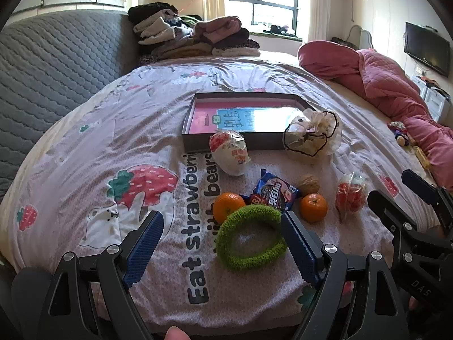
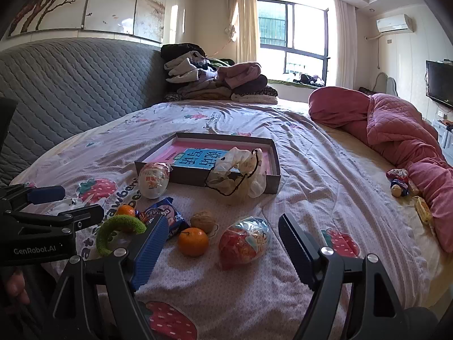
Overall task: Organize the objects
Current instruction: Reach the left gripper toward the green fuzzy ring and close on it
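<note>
Snacks and small things lie scattered on the bedsheet, all gathered just in front of an open shallow box at twelve o'clock, which reads as the place they are meant to go; a blue and pink book already lies flat inside it.

Left gripper sits low over the sheet with its jaws spread wide and nothing clamped. A green fuzzy ring lies between them, its three o'clock edge touching or nearly touching the right-hand finger, so the wide opening seems set to take the ring's whole width. At twelve o'clock of the ring, just beside it, are an orange and a blue snack packet.

Right gripper is likewise wide open and empty, aimed at a clear bag of red sweets lying between its fingers, probably its own pick. A second orange and a walnut sit at ten o'clock of that bag.

A white wrapped bun and a crumpled plastic bag with a black cord rest against the box's near wall, the bag drooping over its rim.
</note>
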Demonstrator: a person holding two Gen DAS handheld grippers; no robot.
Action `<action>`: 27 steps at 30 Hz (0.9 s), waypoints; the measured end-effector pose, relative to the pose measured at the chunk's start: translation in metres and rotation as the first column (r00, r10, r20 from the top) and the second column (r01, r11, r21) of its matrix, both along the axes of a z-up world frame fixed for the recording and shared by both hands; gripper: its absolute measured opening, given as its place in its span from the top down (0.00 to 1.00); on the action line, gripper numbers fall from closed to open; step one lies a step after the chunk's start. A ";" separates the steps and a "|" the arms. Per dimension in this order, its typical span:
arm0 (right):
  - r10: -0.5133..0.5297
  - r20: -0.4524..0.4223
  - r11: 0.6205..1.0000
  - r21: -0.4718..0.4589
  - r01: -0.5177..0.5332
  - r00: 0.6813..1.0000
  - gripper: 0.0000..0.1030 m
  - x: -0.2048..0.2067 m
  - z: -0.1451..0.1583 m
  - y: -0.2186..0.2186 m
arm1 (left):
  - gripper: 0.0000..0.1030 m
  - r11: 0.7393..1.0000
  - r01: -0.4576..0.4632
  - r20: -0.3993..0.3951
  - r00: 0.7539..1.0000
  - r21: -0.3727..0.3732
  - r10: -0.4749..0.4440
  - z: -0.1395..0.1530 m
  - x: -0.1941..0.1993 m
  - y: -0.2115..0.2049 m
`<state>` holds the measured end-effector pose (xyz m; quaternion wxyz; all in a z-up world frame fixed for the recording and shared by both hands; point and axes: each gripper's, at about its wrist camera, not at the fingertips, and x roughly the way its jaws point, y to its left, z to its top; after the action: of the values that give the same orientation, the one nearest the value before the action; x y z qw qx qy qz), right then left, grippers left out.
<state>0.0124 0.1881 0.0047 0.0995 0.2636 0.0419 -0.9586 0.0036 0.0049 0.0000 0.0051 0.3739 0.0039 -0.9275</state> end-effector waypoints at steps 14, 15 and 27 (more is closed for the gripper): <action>0.005 0.070 1.000 0.005 -0.005 0.998 0.23 0.000 -0.012 0.003 | 0.17 1.000 0.017 0.092 0.996 0.014 -0.018 -0.021 0.000 0.000; 0.007 0.078 1.000 0.006 -0.007 0.997 0.23 0.000 -0.013 0.003 | 0.17 1.000 0.019 0.099 0.995 0.017 -0.020 -0.023 0.000 0.000; -0.035 0.174 0.999 -0.003 0.036 0.984 0.23 -0.008 -0.029 0.013 | 0.17 0.999 -0.015 0.174 0.985 0.043 0.007 -0.043 -0.005 -0.009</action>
<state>0.0048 0.2012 -0.0242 0.0865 0.3466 0.0256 -0.9336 -0.0014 -0.0042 -0.0427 0.0023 0.4536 0.0259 -0.8908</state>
